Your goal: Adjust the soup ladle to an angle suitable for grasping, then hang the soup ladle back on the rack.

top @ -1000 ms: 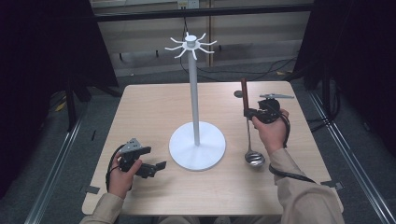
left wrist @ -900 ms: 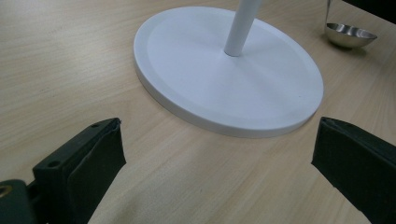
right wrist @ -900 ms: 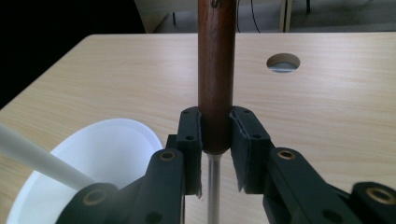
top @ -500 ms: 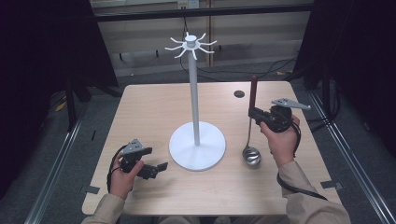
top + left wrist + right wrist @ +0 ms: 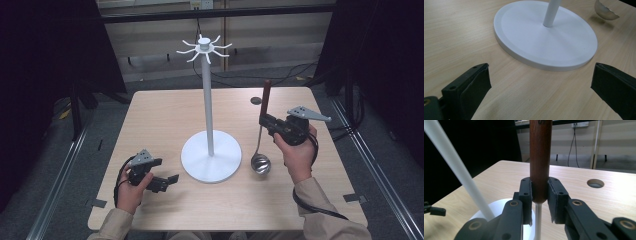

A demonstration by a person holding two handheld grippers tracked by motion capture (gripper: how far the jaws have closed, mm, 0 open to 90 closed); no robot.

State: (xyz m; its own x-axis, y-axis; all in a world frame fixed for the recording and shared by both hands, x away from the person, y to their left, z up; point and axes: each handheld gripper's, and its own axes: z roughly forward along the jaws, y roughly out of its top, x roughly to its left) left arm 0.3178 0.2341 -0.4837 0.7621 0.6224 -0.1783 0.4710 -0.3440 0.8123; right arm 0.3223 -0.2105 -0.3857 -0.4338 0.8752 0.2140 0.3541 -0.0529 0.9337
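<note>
Table (image 5: 165,115): light wood, rounded corners; small round hole (image 5: 256,100) w/ dark insert near far edge, right of centre.
Stand (image 5: 208,105): white hook stand, upright at table centre. Round flat base (image 5: 211,159), thin pole, crown of curved hooks (image 5: 204,48) at top. Nothing hangs on hooks.
Ladle (image 5: 260,135): steel bowl (image 5: 260,164), thin metal shaft, dark brown wooden handle (image 5: 266,97). Held upright, handle up, bowl down just right of stand base. Bowl low over table; contact w/ table: cannot tell.
Right tongs (image 5: 266,121): in person's right hand (image 5: 296,150), right of stand. Jaws closed on lower end of wooden handle, one pad each side (right gripper view (image 5: 539,195)); metal shaft exits below the grip. Grey three-cornered plate on top; cable trails back along forearm.
Left tongs (image 5: 167,180): in person's left hand (image 5: 131,187), near-left part of table, low over it. Jaws spread wide, nothing between them (left gripper view (image 5: 539,85)); point at stand base, just short of it, not touching.
Left gripper view, extra: ladle bowl at top right, beyond base, w/ shadow on wood beneath.
Surroundings: dark curtains both sides, cables on floor behind table.
</note>
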